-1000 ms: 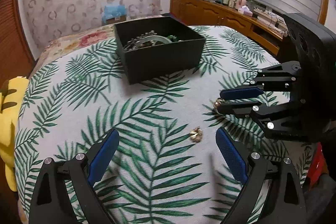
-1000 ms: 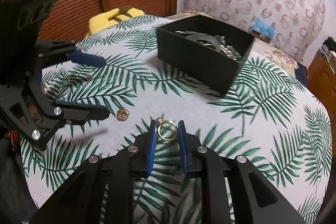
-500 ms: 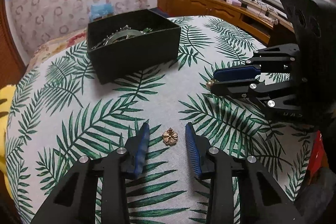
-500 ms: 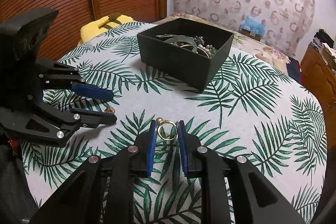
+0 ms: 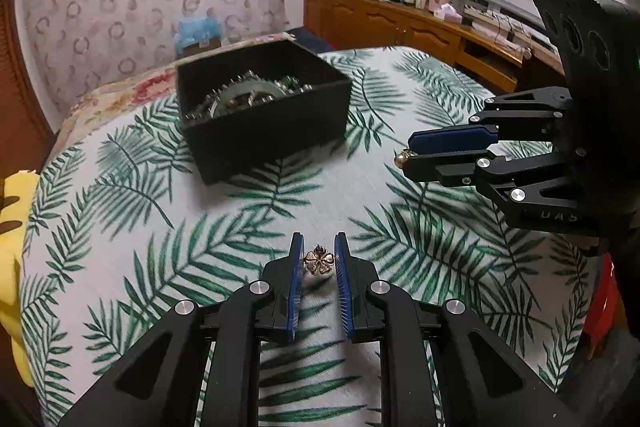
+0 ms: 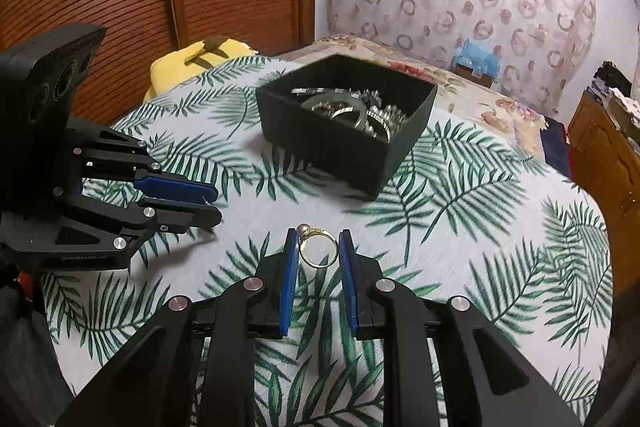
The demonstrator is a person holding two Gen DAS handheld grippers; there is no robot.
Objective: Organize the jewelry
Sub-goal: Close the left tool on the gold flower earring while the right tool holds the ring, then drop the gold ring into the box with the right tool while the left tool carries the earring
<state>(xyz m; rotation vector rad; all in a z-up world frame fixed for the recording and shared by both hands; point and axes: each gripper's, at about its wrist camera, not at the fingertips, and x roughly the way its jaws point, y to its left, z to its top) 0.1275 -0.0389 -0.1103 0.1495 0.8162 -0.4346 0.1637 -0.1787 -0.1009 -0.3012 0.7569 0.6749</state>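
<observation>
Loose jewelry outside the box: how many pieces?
2. A flower charm between the left gripper pads, and a gold ring clamped in the right gripper. The black box holds a tangle that can't be counted.

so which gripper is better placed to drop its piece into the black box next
Right, probably. The right gripper holds the gold ring clear of the cloth. The left gripper has just been closing around the flower charm, low near the cloth. Both are a similar way from the black box.
</observation>
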